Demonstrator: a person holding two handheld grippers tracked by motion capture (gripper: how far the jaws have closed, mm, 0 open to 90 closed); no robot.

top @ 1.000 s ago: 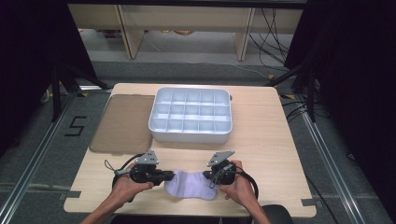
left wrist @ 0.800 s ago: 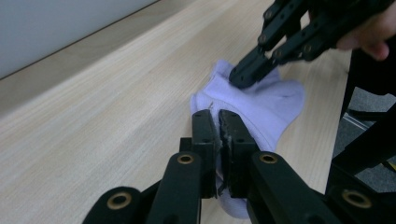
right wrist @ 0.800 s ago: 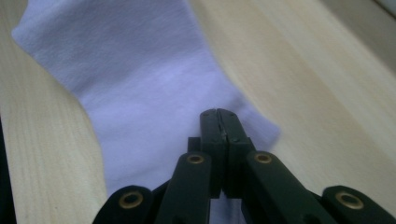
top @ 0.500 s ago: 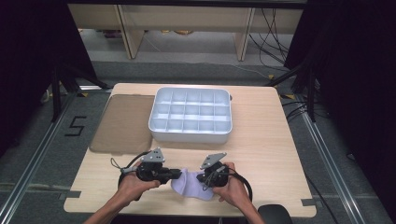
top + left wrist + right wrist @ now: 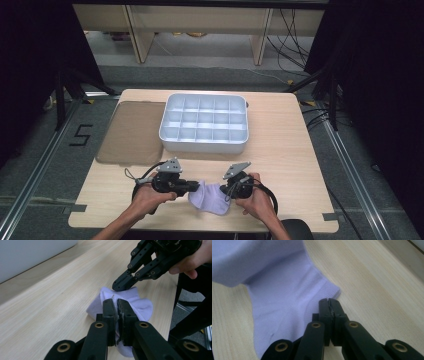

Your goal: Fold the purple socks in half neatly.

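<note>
Sock (image 5: 211, 197), lilac, lies flat, long axis across table between grippers. Left gripper (image 5: 117, 305) pinches one end; right gripper (image 5: 329, 304) pinches an edge, fabric visible in its view.

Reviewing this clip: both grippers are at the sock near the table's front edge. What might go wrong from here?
1. The left gripper and right gripper pinch only thin bits of the lavender sock, so either hold may slip under pull.
2. The sock lies near the table front edge and might drop off if released.
</note>
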